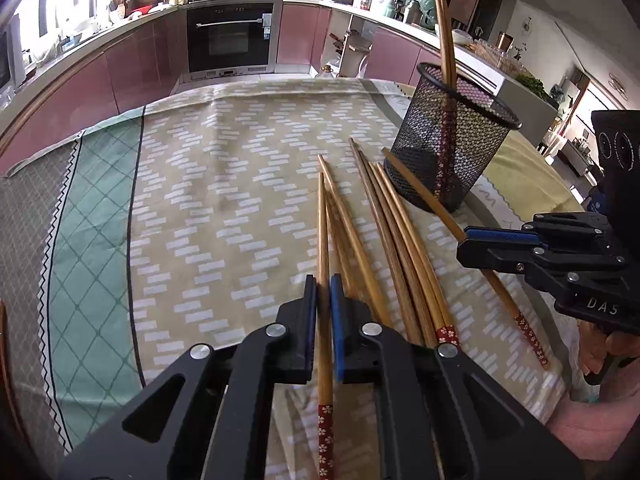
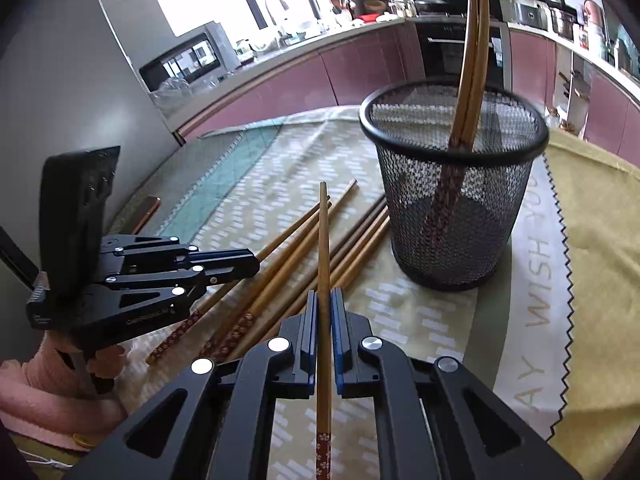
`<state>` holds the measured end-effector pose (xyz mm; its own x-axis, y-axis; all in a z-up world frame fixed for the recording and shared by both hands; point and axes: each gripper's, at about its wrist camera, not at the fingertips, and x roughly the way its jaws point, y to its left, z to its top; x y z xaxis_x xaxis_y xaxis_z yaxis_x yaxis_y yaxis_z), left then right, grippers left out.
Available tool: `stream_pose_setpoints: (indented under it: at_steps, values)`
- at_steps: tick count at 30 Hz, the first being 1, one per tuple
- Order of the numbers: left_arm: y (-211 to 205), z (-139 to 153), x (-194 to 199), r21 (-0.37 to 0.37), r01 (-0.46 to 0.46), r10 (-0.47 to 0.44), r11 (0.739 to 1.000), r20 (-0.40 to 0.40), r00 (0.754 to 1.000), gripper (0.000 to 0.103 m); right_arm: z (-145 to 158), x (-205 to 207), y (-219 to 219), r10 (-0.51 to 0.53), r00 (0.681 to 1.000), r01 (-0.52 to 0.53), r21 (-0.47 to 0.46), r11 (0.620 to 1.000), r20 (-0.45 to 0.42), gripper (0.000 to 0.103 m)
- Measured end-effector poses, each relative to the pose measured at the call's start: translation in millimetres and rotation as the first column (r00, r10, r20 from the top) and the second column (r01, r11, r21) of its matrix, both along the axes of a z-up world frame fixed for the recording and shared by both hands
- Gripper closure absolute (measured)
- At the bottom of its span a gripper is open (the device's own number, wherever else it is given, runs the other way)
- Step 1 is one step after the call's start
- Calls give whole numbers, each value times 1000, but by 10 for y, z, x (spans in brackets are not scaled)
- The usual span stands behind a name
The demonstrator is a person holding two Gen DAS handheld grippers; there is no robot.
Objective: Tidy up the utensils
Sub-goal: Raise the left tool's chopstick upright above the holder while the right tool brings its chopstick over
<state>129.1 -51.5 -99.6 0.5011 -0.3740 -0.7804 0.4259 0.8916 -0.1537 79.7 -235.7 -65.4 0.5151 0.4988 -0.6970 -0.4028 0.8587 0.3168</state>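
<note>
1. A kitchen with pink cabinets (image 1: 132, 64) and a black oven (image 1: 230, 38) lies behind a table under a patterned cloth (image 1: 224, 184).
2. The left gripper (image 1: 324, 292) is clenched on one chopstick (image 1: 323, 248); the right gripper (image 2: 325, 304) clamps another chopstick (image 2: 323, 240).
3. Loose chopsticks (image 1: 396, 240) lie on the cloth just beside a mesh cup (image 1: 452, 140), which holds two upright ones (image 1: 445, 36).
4. The lower ends of the upright pair blur behind the mesh; the held sticks' patterned ends are cut off by the frame.
5. The cloth reads "WISH YOU" (image 2: 538, 220), partly cut; the right gripper body shows "DAS" (image 1: 602, 306).
</note>
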Motion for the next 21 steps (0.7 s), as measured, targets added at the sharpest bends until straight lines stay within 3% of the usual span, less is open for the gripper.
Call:
stream_pose_setpoints:
  at_steps: [12,21]
  values:
    - [164,675,-287,-151,68,-51,986,110,993,96,445,-165,-235,-27,994,17,99,995,107,97]
    - [205,1189,-454,-247,120,-63,962,227,972,96,738,-199,-419,-62,980,35,144,989,189,97]
